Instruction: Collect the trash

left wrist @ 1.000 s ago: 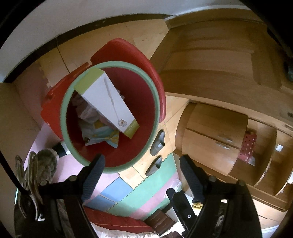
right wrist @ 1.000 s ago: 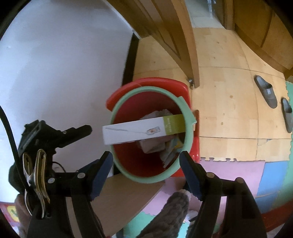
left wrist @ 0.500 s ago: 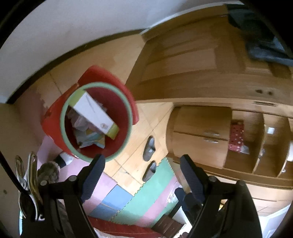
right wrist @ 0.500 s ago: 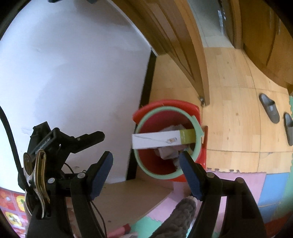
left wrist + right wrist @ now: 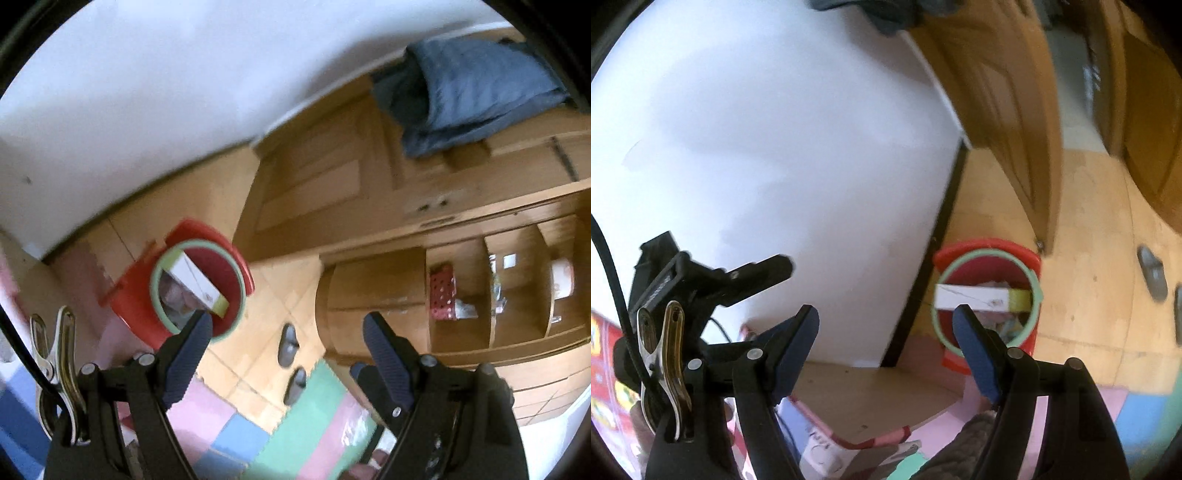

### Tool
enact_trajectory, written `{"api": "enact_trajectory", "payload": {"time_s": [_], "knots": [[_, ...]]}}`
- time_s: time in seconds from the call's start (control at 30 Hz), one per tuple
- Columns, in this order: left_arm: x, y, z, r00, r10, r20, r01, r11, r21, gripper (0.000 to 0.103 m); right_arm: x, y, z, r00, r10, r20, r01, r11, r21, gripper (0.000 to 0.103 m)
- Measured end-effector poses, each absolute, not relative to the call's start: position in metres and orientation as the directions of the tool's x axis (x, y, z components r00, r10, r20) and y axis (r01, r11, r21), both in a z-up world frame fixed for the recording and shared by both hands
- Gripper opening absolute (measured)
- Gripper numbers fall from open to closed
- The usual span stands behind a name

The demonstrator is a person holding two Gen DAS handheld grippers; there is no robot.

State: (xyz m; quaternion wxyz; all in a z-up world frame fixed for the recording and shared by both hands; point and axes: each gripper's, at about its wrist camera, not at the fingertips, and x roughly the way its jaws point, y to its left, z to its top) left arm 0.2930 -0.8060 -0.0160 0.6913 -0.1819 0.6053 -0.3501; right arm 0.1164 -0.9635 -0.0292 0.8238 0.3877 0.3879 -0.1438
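A: Where is the trash?

B: I see a long white cardboard box with a yellow-green end (image 5: pixel 982 298) lying tilted across the mouth of the round red plastic bin with a pale green rim (image 5: pixel 1036 291). One end leans on the rim, and crumpled paper and wrappers (image 5: pixel 177 295) lie beneath it inside the bin

A: And the bin itself?

B: It stands on the light wooden floor (image 5: pixel 1086 266), close to the white wall (image 5: pixel 775 129) and its dark skirting, beside the foot of a brown wooden door (image 5: pixel 1008 110)

A: Your tongs?

B: My left tongs (image 5: pixel 286 334) are spread wide with nothing between the blue pads; from that camera the bin sits low and to the left, behind the left pad. My right tongs (image 5: pixel 886 326) are likewise released and empty, well above the bin

A: Anything else around?

B: A pair of grey slippers (image 5: pixel 290 345) on the floor near the pastel foam puzzle mat (image 5: pixel 317 406), a wooden cabinet with open shelves (image 5: pixel 461 295), and a folded blue blanket (image 5: pixel 476 85) on top of the wooden furniture
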Motion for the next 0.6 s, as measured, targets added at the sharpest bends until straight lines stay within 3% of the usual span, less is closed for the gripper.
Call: {"api": "enact_trajectory", "payload": {"time_s": [0.37,0.6], "knots": [[0.266,-0.655,0.091,0.3,-0.706,-0.642,0.281,0.709,-0.647,0.087,0.131,-0.882,0.069,0.763,0.1,-0.639,0.331,0.788,0.52,0.077],[0.239,-0.553,0.127,0.434,-0.644,-0.63,0.207,0.752,-0.626,0.087,0.145,-0.803,0.102,0.774,0.221,-0.593,0.168,0.832,0.529,0.077]]}}
